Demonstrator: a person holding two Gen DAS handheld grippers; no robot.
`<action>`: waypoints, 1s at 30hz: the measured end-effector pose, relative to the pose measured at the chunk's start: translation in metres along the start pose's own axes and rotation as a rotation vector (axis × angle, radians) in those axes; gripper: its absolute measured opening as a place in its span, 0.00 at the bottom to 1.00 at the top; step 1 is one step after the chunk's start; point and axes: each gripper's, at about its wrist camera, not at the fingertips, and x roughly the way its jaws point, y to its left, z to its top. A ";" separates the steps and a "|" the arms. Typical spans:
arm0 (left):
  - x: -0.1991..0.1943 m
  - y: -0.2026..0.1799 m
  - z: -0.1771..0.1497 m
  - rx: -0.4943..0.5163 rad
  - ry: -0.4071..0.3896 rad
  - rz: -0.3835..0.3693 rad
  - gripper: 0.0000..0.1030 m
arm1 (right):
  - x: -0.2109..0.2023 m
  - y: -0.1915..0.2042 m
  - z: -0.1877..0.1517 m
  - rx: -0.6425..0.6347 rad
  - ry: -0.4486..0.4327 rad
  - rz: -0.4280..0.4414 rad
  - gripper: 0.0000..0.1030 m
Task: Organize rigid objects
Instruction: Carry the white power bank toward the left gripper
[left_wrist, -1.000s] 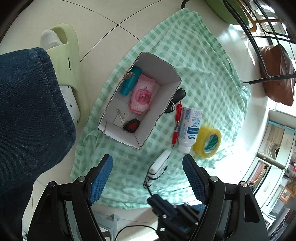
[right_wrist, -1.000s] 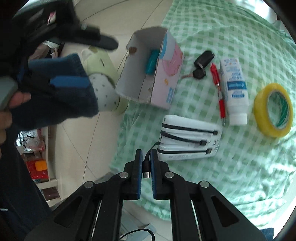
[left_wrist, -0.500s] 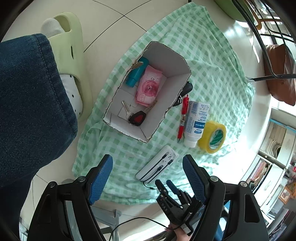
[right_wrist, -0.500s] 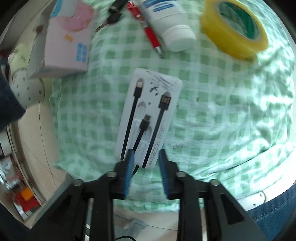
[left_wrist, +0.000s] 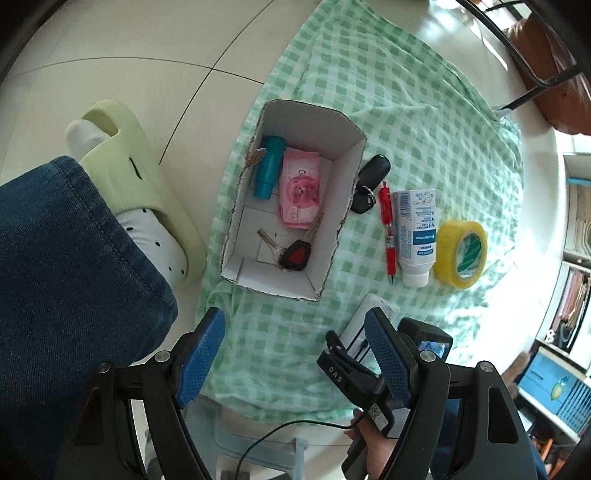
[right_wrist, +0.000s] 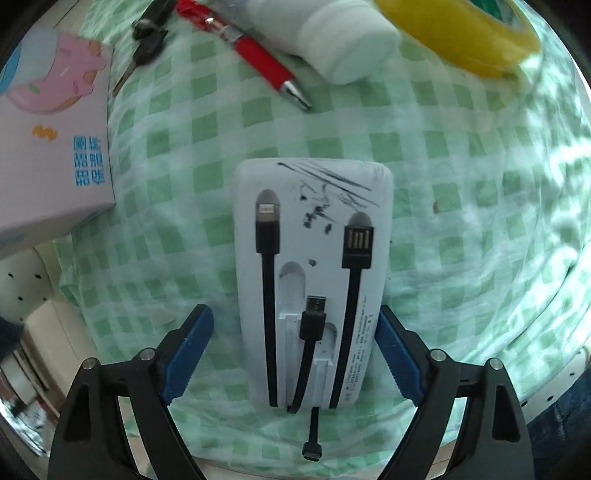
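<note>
A white power bank (right_wrist: 314, 277) with black cables lies flat on the green-checked cloth (right_wrist: 461, 184). My right gripper (right_wrist: 293, 350) points down over its near end, jaws opening, one finger on each side; the left pad stands clear of it. My left gripper (left_wrist: 293, 325) hovers open and holds nothing, below a white cardboard box (left_wrist: 343, 206). The box holds a teal tube (left_wrist: 269, 171), a pink packet (left_wrist: 300, 192) and a red-and-black key (left_wrist: 293, 254). Right of the box lie a black car key (left_wrist: 371, 177), a red pen (left_wrist: 388, 229), a white tube (left_wrist: 415, 232) and yellow tape (left_wrist: 460, 253).
A person's jeans leg (left_wrist: 66, 277) and a socked foot in a pale green slipper (left_wrist: 140, 192) stand left of the box on the tiled floor. A brown bag (left_wrist: 554, 74) and black chair legs sit beyond the cloth at the upper right. Shelves line the right edge.
My right gripper has come down and rolled round over the power bank, and its jaws have gone from shut to wide on either side of it. The left view has shifted a little.
</note>
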 end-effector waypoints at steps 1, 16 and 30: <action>0.002 -0.006 0.000 0.024 0.004 0.002 0.75 | 0.000 0.005 0.000 -0.040 0.000 -0.060 0.72; 0.030 -0.050 -0.004 0.192 0.121 -0.038 0.75 | -0.055 -0.053 -0.023 0.177 -0.097 0.617 0.54; 0.039 -0.027 -0.002 0.078 0.173 -0.044 0.75 | -0.064 -0.060 -0.022 0.196 -0.028 0.577 0.22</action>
